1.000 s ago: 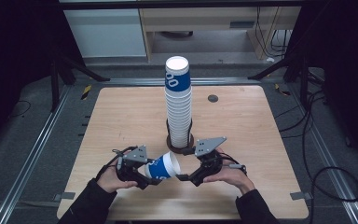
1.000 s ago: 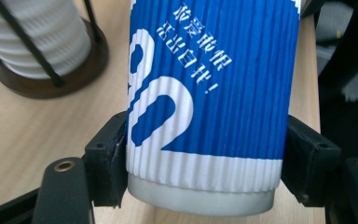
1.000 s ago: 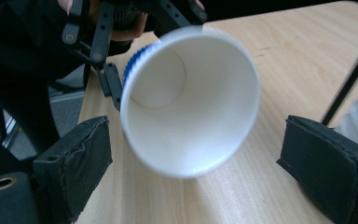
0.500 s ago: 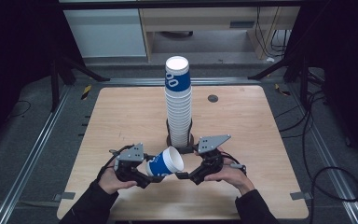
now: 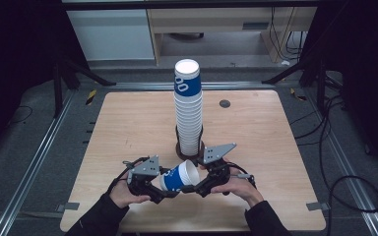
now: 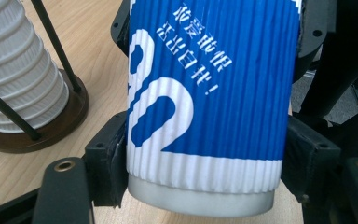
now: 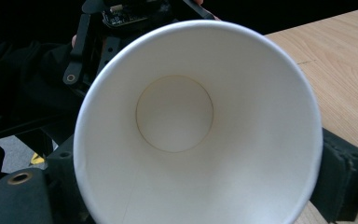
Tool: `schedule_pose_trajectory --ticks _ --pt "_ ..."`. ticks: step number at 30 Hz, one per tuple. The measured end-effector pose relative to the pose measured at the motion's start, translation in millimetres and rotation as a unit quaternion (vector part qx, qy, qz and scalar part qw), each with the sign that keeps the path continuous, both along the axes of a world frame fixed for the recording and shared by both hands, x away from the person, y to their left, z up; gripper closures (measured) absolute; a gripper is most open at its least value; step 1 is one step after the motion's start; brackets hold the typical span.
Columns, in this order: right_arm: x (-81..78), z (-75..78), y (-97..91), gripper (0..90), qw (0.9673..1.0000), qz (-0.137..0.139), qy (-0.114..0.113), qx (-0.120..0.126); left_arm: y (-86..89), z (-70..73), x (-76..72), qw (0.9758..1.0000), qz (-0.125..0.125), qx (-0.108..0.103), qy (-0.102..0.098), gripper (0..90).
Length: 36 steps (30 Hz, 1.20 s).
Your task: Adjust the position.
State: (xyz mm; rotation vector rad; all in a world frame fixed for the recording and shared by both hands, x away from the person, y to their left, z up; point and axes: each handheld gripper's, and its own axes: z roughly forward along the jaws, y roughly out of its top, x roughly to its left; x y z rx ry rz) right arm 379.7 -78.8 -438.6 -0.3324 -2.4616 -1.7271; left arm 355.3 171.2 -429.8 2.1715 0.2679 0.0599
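A blue ribbed paper cup (image 5: pixel 177 177) with white print hangs tilted just above the table's front edge, its mouth turned up toward the right. My left gripper (image 5: pixel 166 186) is shut on the cup's base end (image 6: pixel 205 93), a pad pressing on each side. My right gripper (image 5: pixel 192 182) has just been closing its jaws, and they now sit against both sides of the rim. In the right gripper view I look straight into the cup's white inside (image 7: pixel 177 116).
A tall stack of white cups (image 5: pixel 188 113) topped by a blue one stands in a round dark holder (image 5: pixel 182 147) with black rods, just behind the grippers. A small dark disc (image 5: pixel 224 103) lies at the back right of the wooden table (image 5: pixel 275 137).
The cup has tipped from lying nearly level to mouth-up toward the right. The right gripper has drawn in around the rim. Both hands stay nearly where they were.
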Motion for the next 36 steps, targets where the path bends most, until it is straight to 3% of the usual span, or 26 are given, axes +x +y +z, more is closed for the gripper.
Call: schedule_pose_trajectory --ticks 10,14,19,23,27,36 --pt "-0.8 1.9 -1.1 15.8 0.9999 0.002 -0.010 -0.010 0.9 -1.2 2.4 0.9999 0.002 0.005 0.016 23.1" --pt "-1.1 2.4 -3.1 15.7 0.9991 -0.001 -0.023 -0.034 2.9 -3.5 5.8 0.9994 0.008 0.023 0.023 19.5" --pt "-3.2 -2.5 1.6 15.6 0.9957 0.004 -0.041 -0.083 0.3 -9.9 8.0 0.9975 0.001 0.060 0.036 18.6" --pt "-5.1 -6.9 7.3 15.5 0.9936 0.014 -0.043 -0.103 -6.1 -16.4 7.1 0.9950 -0.012 0.089 0.042 19.1" --pt "-7.2 -9.6 12.3 15.4 0.9921 0.026 -0.046 -0.114 -10.7 -19.6 5.5 0.9932 -0.026 0.105 0.043 22.0" --pt "-8.3 -11.5 14.8 14.8 0.9910 0.033 -0.047 -0.121 -11.7 -20.9 4.2 0.9928 -0.031 0.106 0.046 27.9"
